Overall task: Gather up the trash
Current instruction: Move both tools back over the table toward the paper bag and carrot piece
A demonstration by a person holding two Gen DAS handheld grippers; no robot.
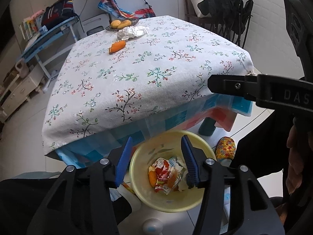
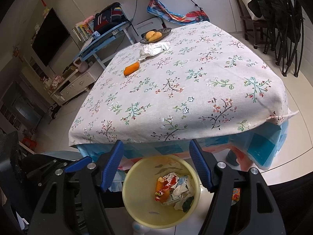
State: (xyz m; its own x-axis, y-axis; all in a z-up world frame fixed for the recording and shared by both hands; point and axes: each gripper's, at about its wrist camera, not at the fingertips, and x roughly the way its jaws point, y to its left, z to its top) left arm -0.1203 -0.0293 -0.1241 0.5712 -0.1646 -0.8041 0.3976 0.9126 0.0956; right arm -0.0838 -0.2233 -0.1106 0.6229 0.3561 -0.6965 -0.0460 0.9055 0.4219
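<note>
I see both claws, left claw [image 1: 154, 162] and right claw [image 2: 156, 164], wide and empty over the bin [image 1: 144, 201] of wrappers; carrot piece [image 1: 117, 47] and crumpled paper [image 1: 132, 31] remain upper left on the surface [image 1: 156, 74]

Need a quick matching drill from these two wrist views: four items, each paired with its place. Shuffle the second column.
1. carrot piece
2. crumpled white wrapper
3. yellow fruit
4. red snack packet

a. in the dark dish at the table's far edge
b. inside the yellow bin on the floor
c. bare on the tablecloth, nearest the camera of the table items
d. between dish and carrot

Pairs: 1-c, 2-d, 3-a, 4-b
</note>
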